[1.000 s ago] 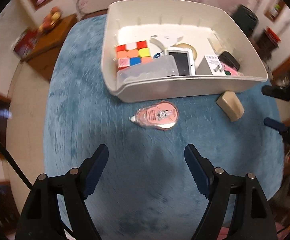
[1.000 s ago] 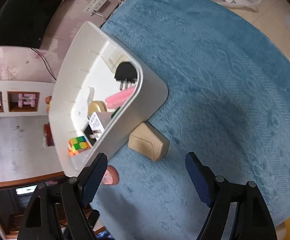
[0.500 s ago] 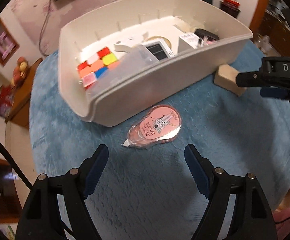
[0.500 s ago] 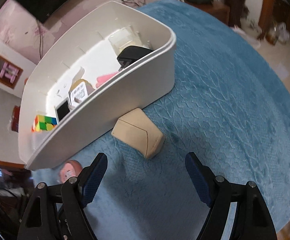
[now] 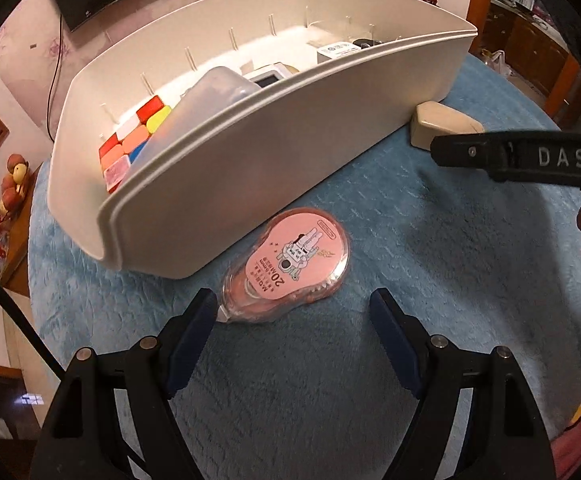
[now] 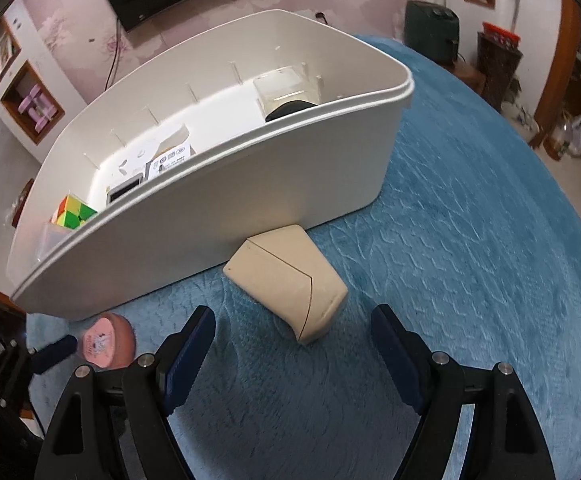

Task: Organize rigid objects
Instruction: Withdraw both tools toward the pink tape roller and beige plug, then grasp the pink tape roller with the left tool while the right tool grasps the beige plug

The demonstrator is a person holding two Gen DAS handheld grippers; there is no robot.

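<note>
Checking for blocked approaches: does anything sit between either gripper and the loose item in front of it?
Nothing visible. The left gripper faces the pink correction-tape dispenser, the right gripper the beige wedge-shaped block; only bare blue cloth lies between.

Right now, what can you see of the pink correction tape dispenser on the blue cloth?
The pink correction tape dispenser lies flat on the blue cloth, label up, close beside the white bin's near wall. It has a rounded clear plastic shell, a pink label with a cartoon figure and print, and a pale tip pointing toward the left tool's near finger. The open tool does not grip it.
</note>
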